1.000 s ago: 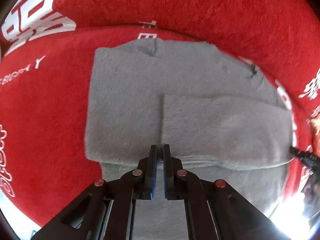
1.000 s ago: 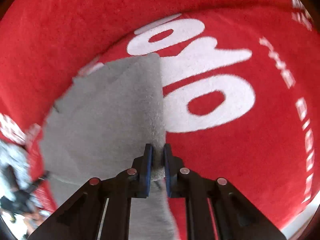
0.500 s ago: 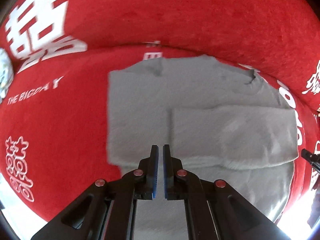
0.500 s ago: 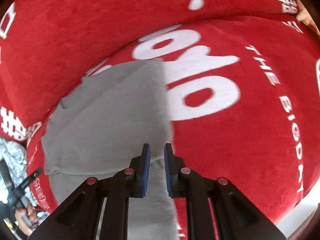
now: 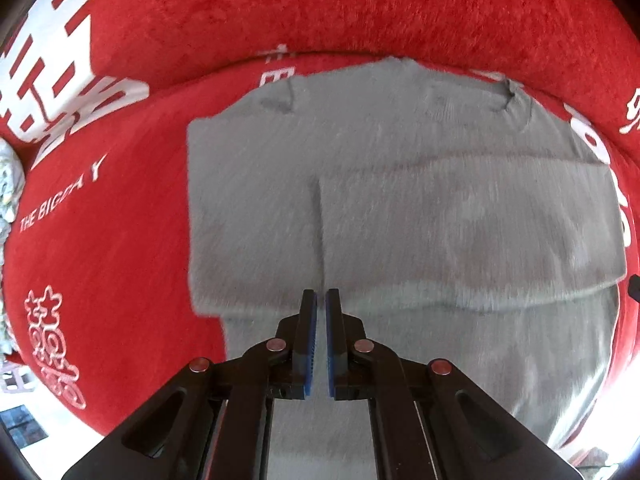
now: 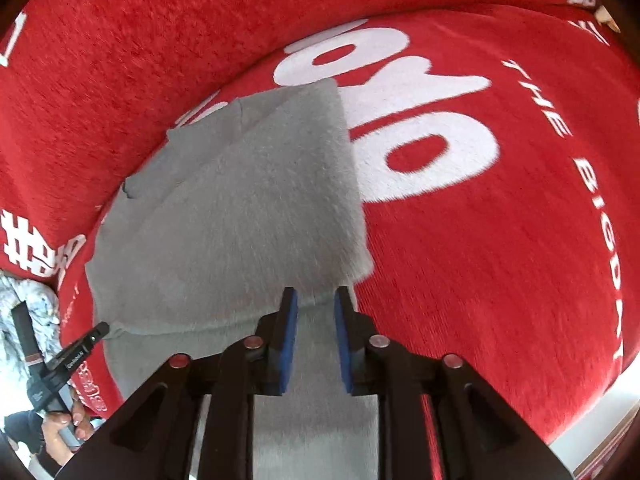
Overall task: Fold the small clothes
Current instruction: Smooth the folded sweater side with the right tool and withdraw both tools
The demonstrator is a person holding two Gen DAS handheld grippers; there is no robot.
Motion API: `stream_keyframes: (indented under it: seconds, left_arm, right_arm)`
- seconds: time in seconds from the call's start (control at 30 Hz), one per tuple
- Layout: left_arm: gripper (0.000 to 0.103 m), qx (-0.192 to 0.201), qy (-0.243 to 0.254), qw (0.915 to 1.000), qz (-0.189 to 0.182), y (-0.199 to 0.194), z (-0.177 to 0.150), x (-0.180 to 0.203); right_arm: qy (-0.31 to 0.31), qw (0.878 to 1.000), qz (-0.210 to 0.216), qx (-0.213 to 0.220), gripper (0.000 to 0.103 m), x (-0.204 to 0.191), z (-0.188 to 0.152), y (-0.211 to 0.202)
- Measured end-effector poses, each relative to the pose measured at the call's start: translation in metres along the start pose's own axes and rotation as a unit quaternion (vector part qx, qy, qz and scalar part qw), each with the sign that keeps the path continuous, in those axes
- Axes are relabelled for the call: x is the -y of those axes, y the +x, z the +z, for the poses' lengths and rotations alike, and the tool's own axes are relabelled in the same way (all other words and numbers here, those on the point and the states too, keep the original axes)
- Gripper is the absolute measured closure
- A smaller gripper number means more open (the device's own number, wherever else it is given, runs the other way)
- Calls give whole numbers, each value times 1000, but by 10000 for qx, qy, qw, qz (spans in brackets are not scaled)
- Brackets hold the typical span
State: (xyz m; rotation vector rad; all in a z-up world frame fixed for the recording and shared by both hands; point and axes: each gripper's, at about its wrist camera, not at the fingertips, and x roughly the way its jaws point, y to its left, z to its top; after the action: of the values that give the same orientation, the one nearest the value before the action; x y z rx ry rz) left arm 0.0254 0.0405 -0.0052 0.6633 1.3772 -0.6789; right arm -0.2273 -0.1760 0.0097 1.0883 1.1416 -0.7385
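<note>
The grey garment point(image 5: 400, 208) lies flat on a red cloth point(image 5: 120, 208) with white letters, directly ahead of and below both tongs. In my judgement the folding is partly done: one flap, perhaps a sleeve or a side, is already laid across the body, and its straight edge runs ahead of the left tongs point(image 5: 321, 304), while the lower part of the garment is not yet folded and reaches back under both tools. The left tongs stand narrow, with only a thin slit between the blue pads, and nothing is held in them. The right tongs point(image 6: 316, 304) are a little wider, and they hold nothing too; the folded corner of the garment lies just ahead of their tips, apart from the pads as far as I can see. What is left, I think, is to bring the lower part up over the folded part, and perhaps one more fold after it. To the left of the left tongs the garment has a clean straight side, and there is much bare red cloth beyond it. To the right of the right tongs the red cloth is also open. At the far left of the right view a pale patterned fabric point(image 6: 24, 312) lies near the garment, so moves there need care.
</note>
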Motion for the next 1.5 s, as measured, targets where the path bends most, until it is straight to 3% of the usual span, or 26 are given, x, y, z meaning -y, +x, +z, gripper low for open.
stream_keyframes:
  seconds: [0.37,0.7,0.77,0.8,0.83,0.97,1.1,1.17,1.23,1.5]
  left_arm:
    - [98,-385,254,9989,-74,-45,-45,12]
    - [97,-581,14,9983,-105,-78,-63,6]
    - [96,-574,26,9982,-167,-84,-64,5]
    - [67,-567,19,9982,-207,-88,-64,4]
    - [5,-566,0,9982,-208,-91,-64,4]
    - [1,-379,52,9993,10,-108,-60,7]
    - [1,-311,114,9994,-23,-122,-58,10]
    - [1,-257,126,9996,34,-130,-59,12]
    - [1,-199,114,9997,52,-134,-62,13]
    - [1,-235,-117,9997,25,-148,-77,21]
  right_arm:
    - [-134,9996,19,-249,55,-25,-43,-31]
    - [-261,9987,88,-423,53,-53,-70,-55]
    - [-307,9986,80,-417,45,-58,-74,-61]
    - [-335,9986,92,-407,44,-60,-75,-64]
    - [-358,9985,96,-402,44,-62,-77,-67]
    - [-409,9982,84,-420,43,-66,-81,-75]
    - [-396,9982,115,-440,29,-66,-84,-81]
    - [-478,9979,120,-419,29,-68,-85,-87]
    - [-591,9971,207,-433,13,-69,-85,-91]
    - [-1070,9915,287,-688,12,-68,-85,-104]
